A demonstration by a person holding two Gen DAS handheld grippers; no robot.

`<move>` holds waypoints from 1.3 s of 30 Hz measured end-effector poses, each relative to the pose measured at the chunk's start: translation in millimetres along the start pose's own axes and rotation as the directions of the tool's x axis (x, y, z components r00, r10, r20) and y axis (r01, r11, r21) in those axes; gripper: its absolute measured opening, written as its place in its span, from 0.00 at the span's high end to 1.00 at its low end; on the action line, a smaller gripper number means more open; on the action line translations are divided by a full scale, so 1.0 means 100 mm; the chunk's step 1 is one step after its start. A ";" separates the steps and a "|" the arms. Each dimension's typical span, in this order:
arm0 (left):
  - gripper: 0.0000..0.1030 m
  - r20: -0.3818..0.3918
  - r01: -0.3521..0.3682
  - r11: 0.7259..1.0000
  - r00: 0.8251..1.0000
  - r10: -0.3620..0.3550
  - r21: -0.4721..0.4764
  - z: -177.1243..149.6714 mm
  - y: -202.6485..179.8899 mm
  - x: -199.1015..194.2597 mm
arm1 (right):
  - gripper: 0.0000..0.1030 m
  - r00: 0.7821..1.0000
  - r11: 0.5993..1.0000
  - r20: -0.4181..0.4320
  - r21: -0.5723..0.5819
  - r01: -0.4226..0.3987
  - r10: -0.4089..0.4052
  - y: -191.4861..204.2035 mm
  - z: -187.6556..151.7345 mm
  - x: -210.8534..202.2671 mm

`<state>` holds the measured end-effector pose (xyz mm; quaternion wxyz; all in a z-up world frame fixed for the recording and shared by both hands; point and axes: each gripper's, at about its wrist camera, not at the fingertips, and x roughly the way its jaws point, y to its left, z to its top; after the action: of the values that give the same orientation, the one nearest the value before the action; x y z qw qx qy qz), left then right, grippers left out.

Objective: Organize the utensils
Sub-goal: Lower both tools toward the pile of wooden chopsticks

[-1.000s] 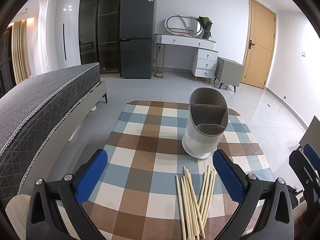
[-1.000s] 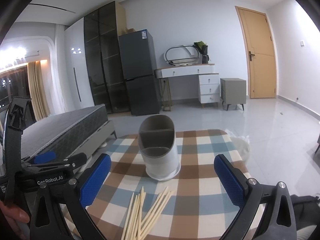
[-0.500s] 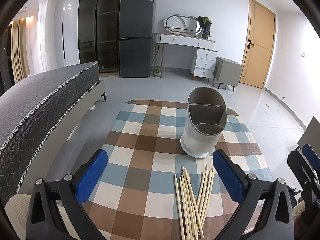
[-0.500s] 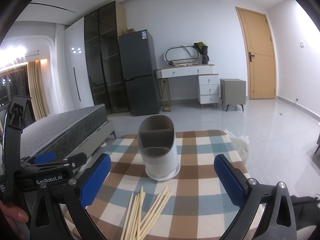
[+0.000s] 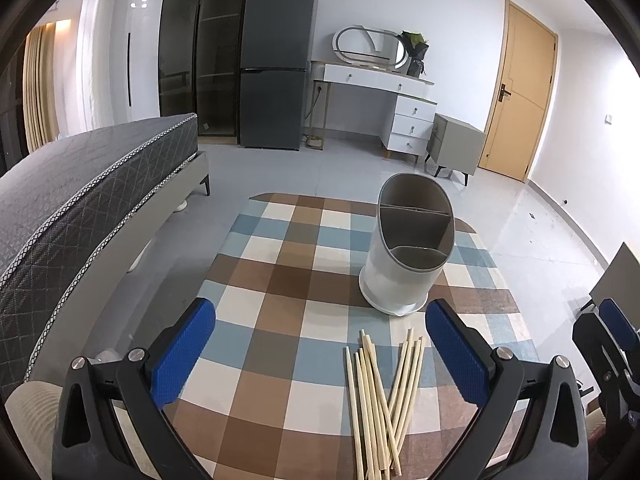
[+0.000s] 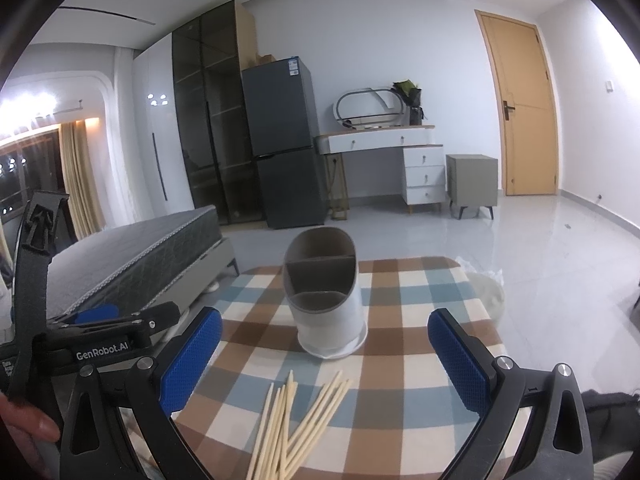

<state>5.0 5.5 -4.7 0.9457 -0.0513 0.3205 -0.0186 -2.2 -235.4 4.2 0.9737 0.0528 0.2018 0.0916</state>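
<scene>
Chopsticks (image 5: 380, 396) lie (loosely piled) below the wide-open left gripper (image 5: 320, 352).

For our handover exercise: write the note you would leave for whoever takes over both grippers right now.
Left gripper: open, empty, above the checked tablecloth.
Right gripper: open, empty, also above the cloth.
Pale wooden chopsticks: loose fanned pile on the cloth, near side of the holder, apart from it.
White oval utensil holder with grey divided insert: upright; visible compartments look empty.
Done: nothing.
Left: every chopstick into the holder.
</scene>
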 end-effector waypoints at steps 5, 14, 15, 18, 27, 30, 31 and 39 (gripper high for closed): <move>0.01 -0.020 0.008 1.000 1.000 -0.008 0.003 -0.01 -0.01 0.06 | 0.00 1.000 1.000 -0.012 0.001 0.004 -0.004 -0.01 -0.02 0.07; 0.01 -0.203 0.024 0.999 0.979 -0.032 -0.039 -0.09 0.07 0.56 | 0.00 0.997 1.000 -0.075 -0.004 0.030 -0.031 -0.04 -0.08 0.37; 0.01 -0.244 0.000 0.998 0.970 -0.014 -0.057 -0.12 0.12 0.68 | 0.00 0.996 1.000 -0.084 0.000 0.029 -0.029 -0.05 -0.09 0.41; 0.01 -0.363 0.021 0.994 0.930 -0.059 -0.109 -0.22 0.20 0.98 | 0.00 0.994 0.999 -0.104 0.029 0.020 -0.016 -0.08 -0.10 0.52; 0.06 -0.546 -0.021 0.999 0.838 -0.009 -0.049 -0.52 0.10 1.51 | 0.00 0.982 0.992 -0.187 0.128 0.023 0.001 -0.28 -0.12 0.85; 0.07 -0.569 -0.022 1.000 0.822 0.011 -0.011 -0.56 0.03 1.59 | 0.00 0.978 0.983 -0.210 0.180 0.034 0.005 -0.37 -0.12 0.91; 0.07 -0.578 -0.019 1.000 0.816 0.012 -0.006 -0.57 0.02 1.61 | 0.00 0.976 0.979 -0.217 0.199 0.040 0.004 -0.41 -0.13 0.94; 0.23 -0.604 -0.027 0.999 0.796 0.035 0.022 -0.61 -0.04 1.80 | 0.00 0.961 0.960 -0.276 0.270 0.081 -0.003 -0.59 -0.19 1.06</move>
<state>110.4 -15.6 -161.3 0.7944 -0.0318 0.6062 -0.0206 94.7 -271.2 -62.2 0.9211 0.1716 0.3461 0.0478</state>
